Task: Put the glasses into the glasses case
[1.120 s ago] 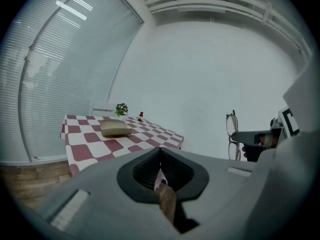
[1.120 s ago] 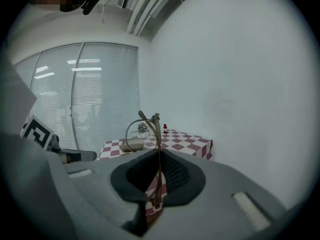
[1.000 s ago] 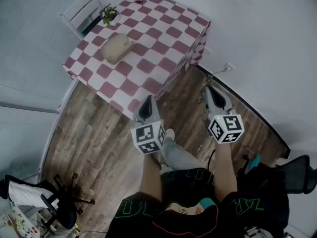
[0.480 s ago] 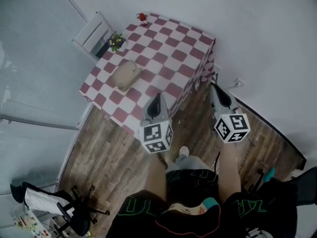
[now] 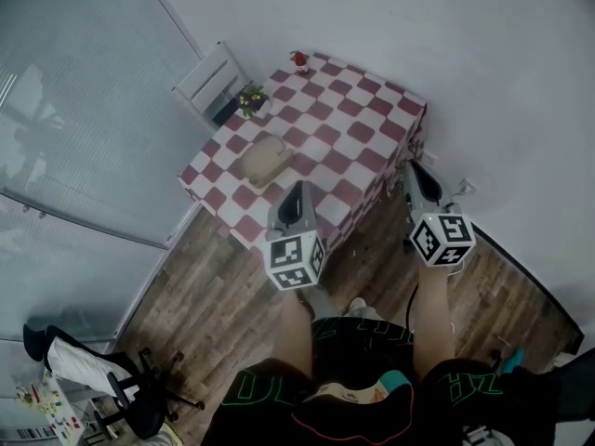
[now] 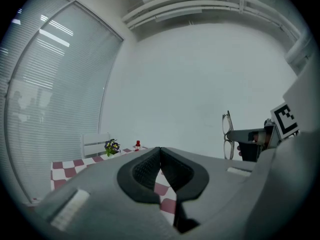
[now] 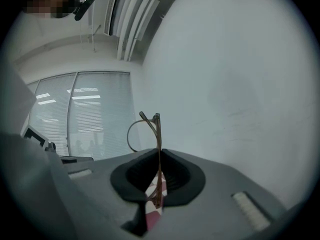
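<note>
Right gripper [image 7: 159, 180] pinches thin round-lensed metal glasses [image 7: 159, 139] upright, probably sparing the lenses. Left gripper [image 6: 160, 170] is pressed together, empty, likely reserved for the far-off beige oval case [image 5: 264, 160].

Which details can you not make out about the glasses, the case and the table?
Glasses case: head view, too small to tell open from shut.
Glasses: head view, too thin to show at the right gripper.
Small red object: head view, too small to identify.

Table [image 5: 358, 130]: open room right of glasses case [image 5: 264, 159]; flowers [image 5: 249, 98], red bottle [image 5: 299, 60] at far edge; chair [image 5: 212, 82] behind.
</note>
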Available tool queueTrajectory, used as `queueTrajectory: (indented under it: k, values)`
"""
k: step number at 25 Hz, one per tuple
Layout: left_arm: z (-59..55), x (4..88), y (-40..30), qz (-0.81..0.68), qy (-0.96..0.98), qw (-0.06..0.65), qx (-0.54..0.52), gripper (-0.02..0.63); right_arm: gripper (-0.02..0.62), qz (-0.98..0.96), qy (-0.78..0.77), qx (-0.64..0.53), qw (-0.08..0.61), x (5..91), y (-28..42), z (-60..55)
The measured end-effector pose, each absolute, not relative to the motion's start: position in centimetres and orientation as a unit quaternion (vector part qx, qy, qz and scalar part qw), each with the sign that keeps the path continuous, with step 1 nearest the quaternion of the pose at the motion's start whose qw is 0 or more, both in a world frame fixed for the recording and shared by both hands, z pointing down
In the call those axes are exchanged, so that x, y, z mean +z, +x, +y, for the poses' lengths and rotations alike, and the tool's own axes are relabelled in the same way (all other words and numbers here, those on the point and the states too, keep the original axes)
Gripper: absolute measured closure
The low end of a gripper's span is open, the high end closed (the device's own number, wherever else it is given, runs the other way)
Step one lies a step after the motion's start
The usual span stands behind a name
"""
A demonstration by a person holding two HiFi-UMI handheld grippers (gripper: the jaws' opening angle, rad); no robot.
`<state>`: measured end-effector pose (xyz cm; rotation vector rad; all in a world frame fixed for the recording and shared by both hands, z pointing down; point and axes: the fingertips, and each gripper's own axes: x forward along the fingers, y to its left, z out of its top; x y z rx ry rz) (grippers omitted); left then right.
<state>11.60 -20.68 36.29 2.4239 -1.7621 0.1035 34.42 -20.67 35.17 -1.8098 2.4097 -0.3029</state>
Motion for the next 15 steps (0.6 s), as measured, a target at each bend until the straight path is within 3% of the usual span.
queueTrajectory:
  k: [15]
  values:
    - [-23.3,38.1,4.5,-0.627,0.772,0.097,0.035,0.597,0.575,0.824,-0.557,-0.095,0.042,35.1,27.8,-25.3]
